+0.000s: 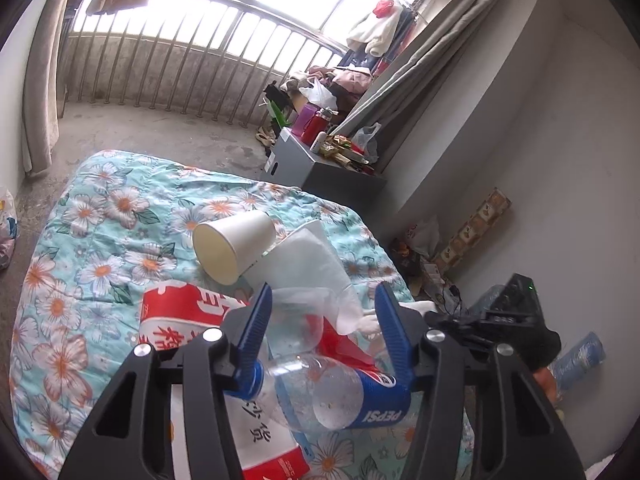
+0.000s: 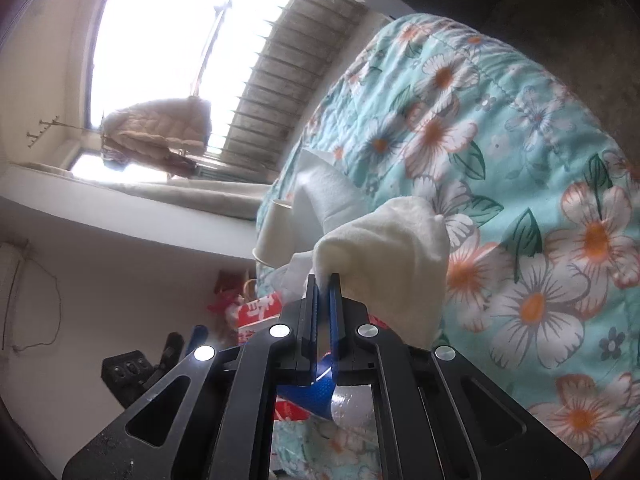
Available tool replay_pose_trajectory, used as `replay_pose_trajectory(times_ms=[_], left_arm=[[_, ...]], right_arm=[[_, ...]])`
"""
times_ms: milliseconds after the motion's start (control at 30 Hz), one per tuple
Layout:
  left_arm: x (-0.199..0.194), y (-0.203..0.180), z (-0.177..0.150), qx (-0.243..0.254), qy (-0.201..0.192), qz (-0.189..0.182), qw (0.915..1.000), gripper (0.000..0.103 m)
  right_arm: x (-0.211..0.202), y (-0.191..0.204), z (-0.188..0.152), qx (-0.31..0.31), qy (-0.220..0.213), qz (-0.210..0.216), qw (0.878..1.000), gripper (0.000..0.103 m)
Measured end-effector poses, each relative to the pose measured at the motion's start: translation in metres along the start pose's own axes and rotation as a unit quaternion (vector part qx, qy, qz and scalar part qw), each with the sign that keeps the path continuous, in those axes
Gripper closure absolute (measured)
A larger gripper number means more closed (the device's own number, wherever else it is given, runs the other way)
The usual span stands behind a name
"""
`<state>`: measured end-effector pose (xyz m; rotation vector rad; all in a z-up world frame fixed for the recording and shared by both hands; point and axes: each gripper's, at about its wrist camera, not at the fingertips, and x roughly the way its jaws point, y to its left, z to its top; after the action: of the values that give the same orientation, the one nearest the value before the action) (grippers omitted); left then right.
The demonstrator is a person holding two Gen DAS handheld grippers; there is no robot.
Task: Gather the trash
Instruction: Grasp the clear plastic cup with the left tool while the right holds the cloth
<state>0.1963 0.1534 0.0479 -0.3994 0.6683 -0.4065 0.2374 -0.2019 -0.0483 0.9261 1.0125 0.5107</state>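
A teal floral quilted bedspread (image 1: 100, 216) carried the trash. Near its right edge lay a white paper cup (image 1: 234, 246), tipped over against a white tissue (image 1: 308, 256). The left gripper (image 1: 324, 300) stood open around a clear Pepsi bottle (image 1: 340, 396). The right gripper (image 2: 324, 280) was clamped on a cream crumpled cloth (image 2: 392, 256).

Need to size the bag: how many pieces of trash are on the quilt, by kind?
Paper cup: 1
Pepsi bottle: 1
Red-and-white packaging: 1, maybe more, partly hidden
White tissue: 1
Cream cloth: 1
Total: 5
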Motion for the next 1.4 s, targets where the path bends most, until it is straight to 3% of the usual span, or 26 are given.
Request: replay_pose_trajectory(times_ms=[200,367,533,767,933,1133,1400], left_arm=[[0.031,0.008,0.012,-0.021,0.042,-0.021,0.9987,0.059],[0.062,0.011,0.023,-0.023,0.087,-0.018,0.9958,0.062],[0.097,0.009,0.030,-0.005,0.158,-0.033,0.9868,0.062],[0.130,0.003,0.040,0.046,0.196,-0.026,0.9793,0.062],[0.155,0.016,0.038,0.022,0.241,-0.021,0.9701,0.062],[0.148,0.018,0.029,0.013,0.261,-0.057,0.9635,0.068],[0.124,0.005,0.016,0.082,0.274,-0.051,0.9570,0.072]], right_arm=[[-0.034,-0.001,-0.002,-0.010,-0.020,0.018,1.000,0.100],[-0.038,-0.015,-0.006,0.005,-0.018,0.028,0.999,0.100],[-0.038,-0.035,-0.007,0.031,-0.006,0.053,0.998,0.100],[-0.044,-0.041,-0.008,0.030,0.000,0.066,0.997,0.100],[-0.043,-0.045,-0.006,0.033,0.004,0.072,0.997,0.100],[-0.049,-0.048,-0.008,0.031,0.004,0.073,0.997,0.099],[-0.058,-0.046,-0.011,0.024,-0.005,0.062,0.998,0.099]])
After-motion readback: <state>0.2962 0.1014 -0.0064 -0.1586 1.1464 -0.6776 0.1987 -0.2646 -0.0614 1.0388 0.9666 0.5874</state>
